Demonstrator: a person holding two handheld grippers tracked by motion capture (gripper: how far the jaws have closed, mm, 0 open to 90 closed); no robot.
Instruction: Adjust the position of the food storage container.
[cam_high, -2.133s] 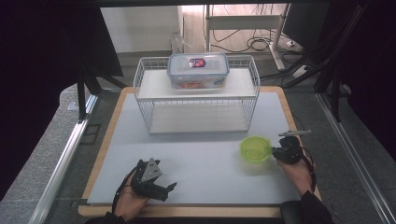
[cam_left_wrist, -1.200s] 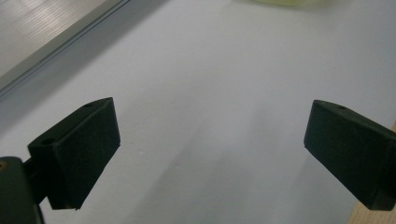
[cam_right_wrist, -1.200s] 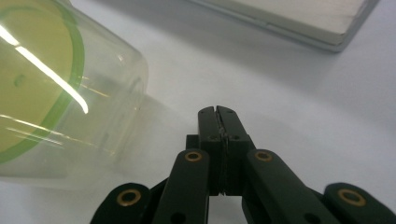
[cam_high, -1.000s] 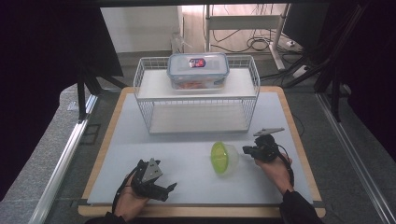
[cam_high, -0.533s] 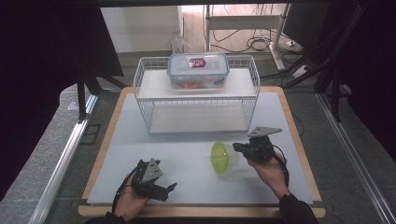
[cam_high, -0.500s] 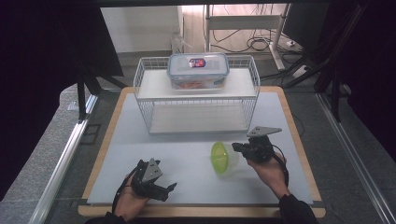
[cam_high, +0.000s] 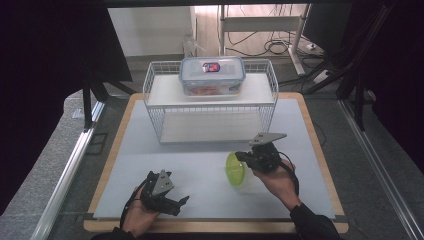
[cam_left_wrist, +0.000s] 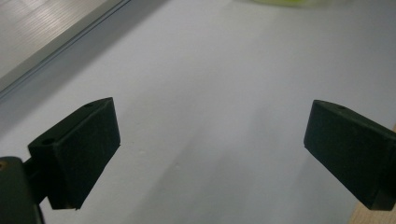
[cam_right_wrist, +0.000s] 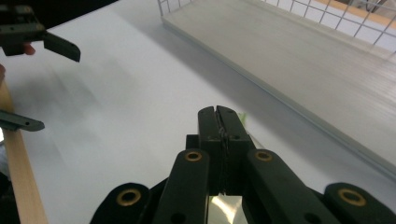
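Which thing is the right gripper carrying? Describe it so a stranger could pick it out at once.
Start at the white wire rack at the back of the white table mat, then come forward to its right front corner. There the right gripper holds a small lime-green bowl by its rim, tipped on edge. It is the one bright green thing on the mat; the rack's lidded container is clear.

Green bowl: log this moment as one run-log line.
right tool: shut on green bowl, bowl tipped on edge above mat | left tool: open, nothing between jaws | lidded box: on wire rack
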